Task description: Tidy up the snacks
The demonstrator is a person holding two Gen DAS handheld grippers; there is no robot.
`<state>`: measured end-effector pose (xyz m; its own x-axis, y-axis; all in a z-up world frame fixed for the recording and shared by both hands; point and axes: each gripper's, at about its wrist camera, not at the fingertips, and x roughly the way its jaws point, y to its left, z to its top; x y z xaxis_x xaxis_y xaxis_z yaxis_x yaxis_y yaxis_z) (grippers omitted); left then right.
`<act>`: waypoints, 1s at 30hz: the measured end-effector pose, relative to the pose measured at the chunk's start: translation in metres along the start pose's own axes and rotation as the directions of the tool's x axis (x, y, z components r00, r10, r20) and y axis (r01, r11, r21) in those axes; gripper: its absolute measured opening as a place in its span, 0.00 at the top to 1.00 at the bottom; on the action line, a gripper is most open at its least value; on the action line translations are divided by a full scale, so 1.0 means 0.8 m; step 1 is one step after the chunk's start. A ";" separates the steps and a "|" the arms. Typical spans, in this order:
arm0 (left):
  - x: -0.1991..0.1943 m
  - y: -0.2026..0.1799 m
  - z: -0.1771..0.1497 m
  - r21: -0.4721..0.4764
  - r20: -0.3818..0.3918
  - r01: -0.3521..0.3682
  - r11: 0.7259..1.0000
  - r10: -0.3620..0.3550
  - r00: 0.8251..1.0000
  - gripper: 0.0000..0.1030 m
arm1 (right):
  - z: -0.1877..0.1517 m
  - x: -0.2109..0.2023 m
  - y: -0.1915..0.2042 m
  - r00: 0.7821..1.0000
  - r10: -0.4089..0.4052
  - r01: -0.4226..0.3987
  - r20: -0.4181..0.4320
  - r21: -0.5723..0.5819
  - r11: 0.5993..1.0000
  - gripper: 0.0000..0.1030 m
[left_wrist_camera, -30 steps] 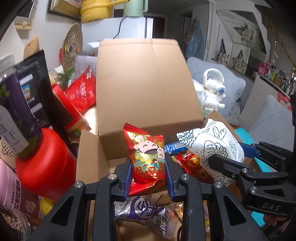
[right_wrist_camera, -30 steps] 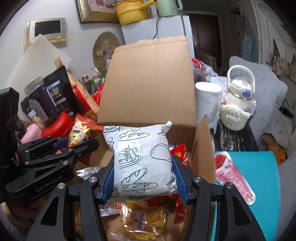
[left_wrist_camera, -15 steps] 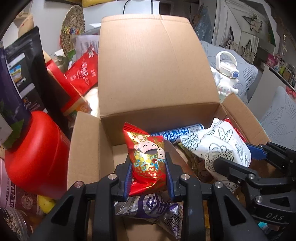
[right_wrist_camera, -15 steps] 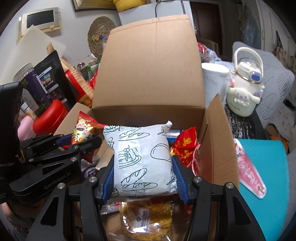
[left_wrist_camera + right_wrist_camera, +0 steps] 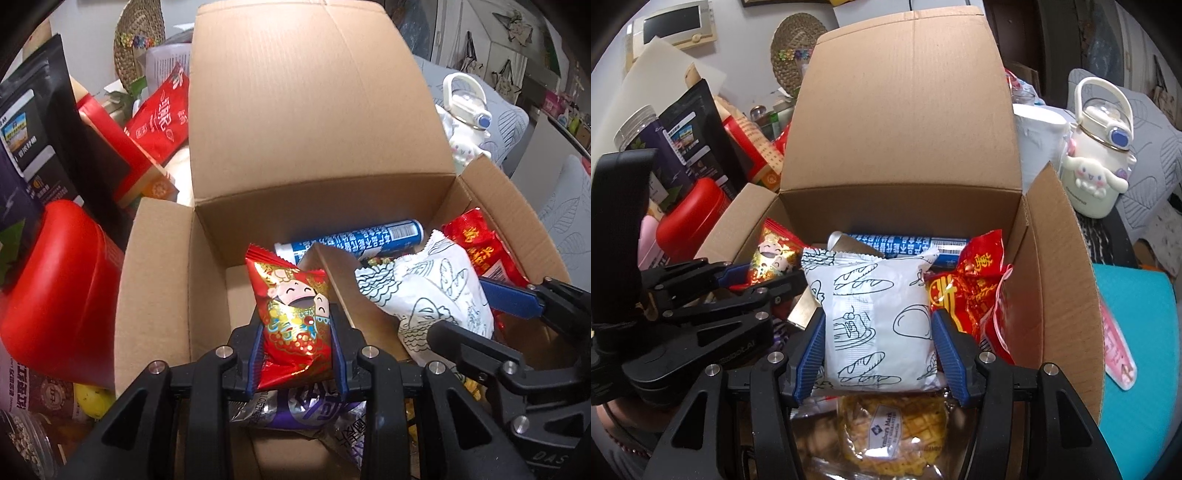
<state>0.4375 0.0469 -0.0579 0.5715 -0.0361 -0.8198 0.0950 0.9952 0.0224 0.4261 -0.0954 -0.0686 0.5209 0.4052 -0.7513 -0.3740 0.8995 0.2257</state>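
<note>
An open cardboard box (image 5: 317,122) (image 5: 905,118) fills both views, its back flap standing up. My left gripper (image 5: 297,350) is shut on a small red snack packet (image 5: 291,317) with a cartoon face, held over the box's left part. My right gripper (image 5: 879,350) is shut on a white bread packet (image 5: 879,321) printed with line drawings, held over the box's middle. Each gripper shows in the other's view: the right gripper (image 5: 491,314) with the white packet (image 5: 436,299), the left gripper (image 5: 750,277) with the red packet (image 5: 772,258).
Inside the box lie a blue tube (image 5: 351,240), a red-and-gold bag (image 5: 964,291), a purple packet (image 5: 306,410) and a waffle pack (image 5: 890,432). A red canister (image 5: 55,291), dark pouches (image 5: 29,122) and jars crowd the left. A white bottle (image 5: 1097,162) stands right.
Both grippers have sunk toward the box with their packets and tilted further down. More of the box's inside shows now, and the grips are unchanged.
</note>
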 end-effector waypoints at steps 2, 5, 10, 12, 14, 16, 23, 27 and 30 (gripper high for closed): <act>0.001 -0.001 0.000 0.008 -0.002 -0.008 1.000 0.008 1.000 0.71 | 0.000 0.001 0.001 1.000 -0.002 0.002 -0.004 0.000 1.000 0.45; 0.002 -0.004 0.000 0.016 -0.003 -0.013 1.000 0.013 1.000 0.71 | 0.001 0.000 0.002 1.000 -0.017 0.017 -0.010 0.002 1.000 0.41; 0.005 -0.009 0.002 0.022 -0.012 -0.033 0.999 0.033 0.999 0.70 | 0.000 -0.004 0.002 1.000 -0.024 0.024 -0.006 0.000 1.000 0.41; 0.004 -0.012 0.002 0.023 -0.016 -0.040 0.999 0.041 0.999 0.70 | 0.000 -0.005 0.002 1.000 -0.028 0.028 -0.006 0.000 1.000 0.41; 0.002 -0.012 0.002 0.021 -0.016 -0.040 0.999 0.040 0.999 0.70 | -0.001 -0.008 0.003 1.000 -0.031 0.031 -0.004 0.000 1.000 0.40; -0.001 -0.012 0.002 0.013 -0.015 -0.052 0.999 0.052 0.999 0.70 | -0.002 -0.011 0.003 0.999 -0.032 0.032 -0.002 -0.001 0.999 0.39; -0.022 -0.012 0.001 0.010 0.020 -0.054 0.998 0.054 0.998 0.69 | -0.002 -0.025 0.005 0.998 -0.056 0.056 0.019 -0.002 0.998 0.39; -0.039 -0.017 0.003 0.015 0.054 -0.036 0.999 0.036 0.998 0.69 | 0.002 -0.039 0.001 0.998 -0.057 0.057 0.031 0.007 0.998 0.39; -0.051 -0.018 0.007 0.011 0.077 -0.025 1.000 0.024 0.997 0.69 | 0.005 -0.051 0.003 0.996 -0.080 0.081 0.050 -0.003 0.997 0.39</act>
<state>0.4177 0.0333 -0.0216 0.6347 -0.0188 -0.7725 0.0892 0.9948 0.0491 0.4069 -0.1089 -0.0347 0.5870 0.3393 -0.7351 -0.3330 0.9288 0.1627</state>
